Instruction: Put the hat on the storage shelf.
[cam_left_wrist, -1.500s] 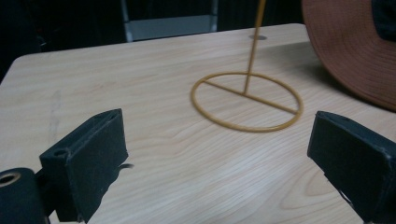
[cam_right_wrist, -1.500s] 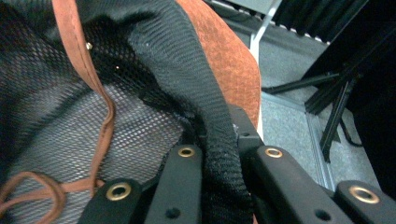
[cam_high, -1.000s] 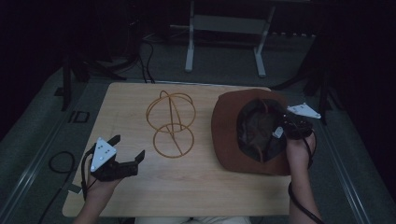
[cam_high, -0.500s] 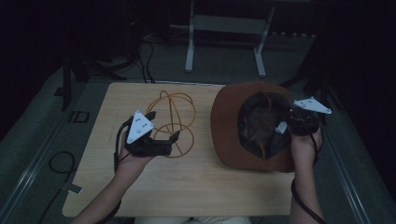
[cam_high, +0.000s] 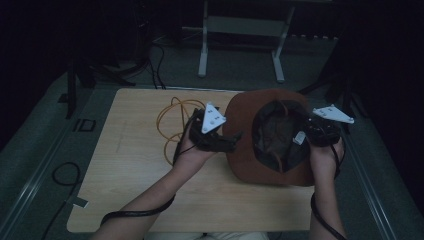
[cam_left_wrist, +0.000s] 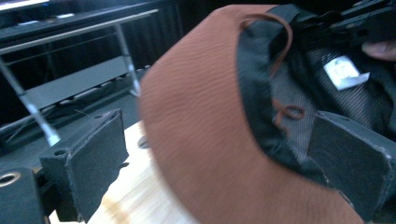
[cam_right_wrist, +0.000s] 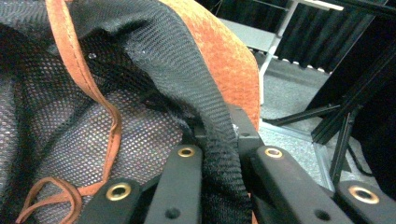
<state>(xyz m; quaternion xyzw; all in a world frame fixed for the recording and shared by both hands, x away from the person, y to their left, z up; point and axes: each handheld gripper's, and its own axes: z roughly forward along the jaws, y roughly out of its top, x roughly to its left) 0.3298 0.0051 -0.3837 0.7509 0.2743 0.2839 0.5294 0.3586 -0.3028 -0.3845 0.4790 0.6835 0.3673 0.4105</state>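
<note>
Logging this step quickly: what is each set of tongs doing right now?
Left tongs: open, jaws either side of the brown fabric hat's brim.
Right tongs: shut on the hat's black mesh lining.

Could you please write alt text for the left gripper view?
The left gripper's open black jaws straddle the brim of an upturned brown hat with black mesh lining, above a pale wooden table; the pads are not yet pressing.

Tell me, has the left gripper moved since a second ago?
Yes. The left gripper has crossed the table to the right, from beside the wire stand to the hat brim, jaws open around it.
</note>
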